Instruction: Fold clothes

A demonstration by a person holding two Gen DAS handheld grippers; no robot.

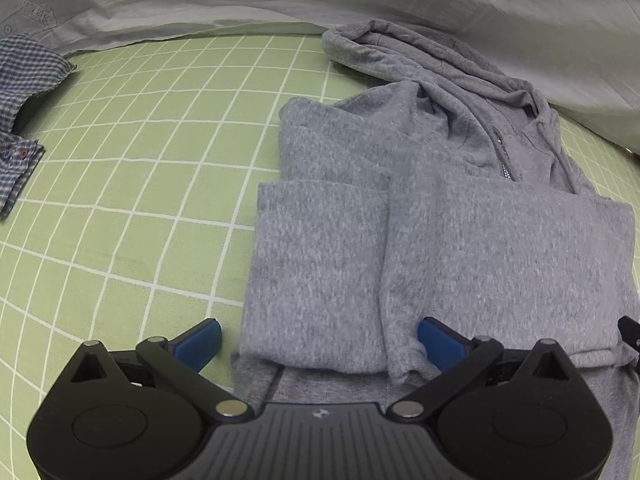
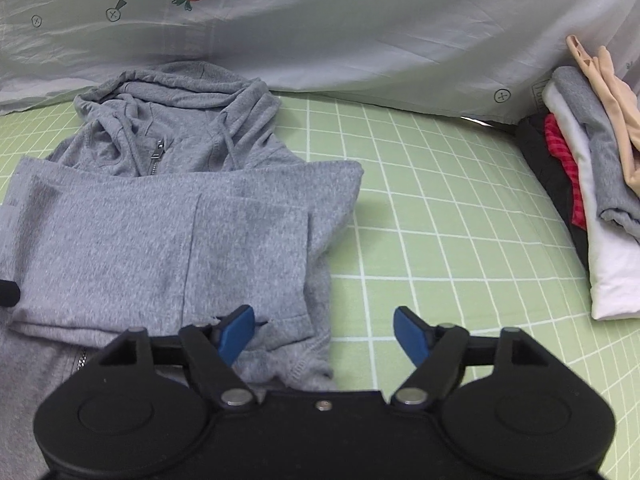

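A grey zip hoodie (image 1: pixel 440 220) lies on the green checked sheet (image 1: pixel 140 160), its sleeves folded across the body and its hood toward the back. It also shows in the right wrist view (image 2: pixel 160 220). My left gripper (image 1: pixel 320 340) is open, its blue fingers either side of the hoodie's near left corner, just above the cloth. My right gripper (image 2: pixel 324 334) is open over the hoodie's near right corner, left finger over the cloth, right finger over bare sheet. Neither holds anything.
A blue checked shirt (image 1: pixel 24 92) lies crumpled at the far left. A stack of folded clothes (image 2: pixel 588 184) sits at the right. A white carrot-print quilt (image 2: pixel 320 32) runs along the back. Green sheet (image 2: pixel 460 220) lies between hoodie and stack.
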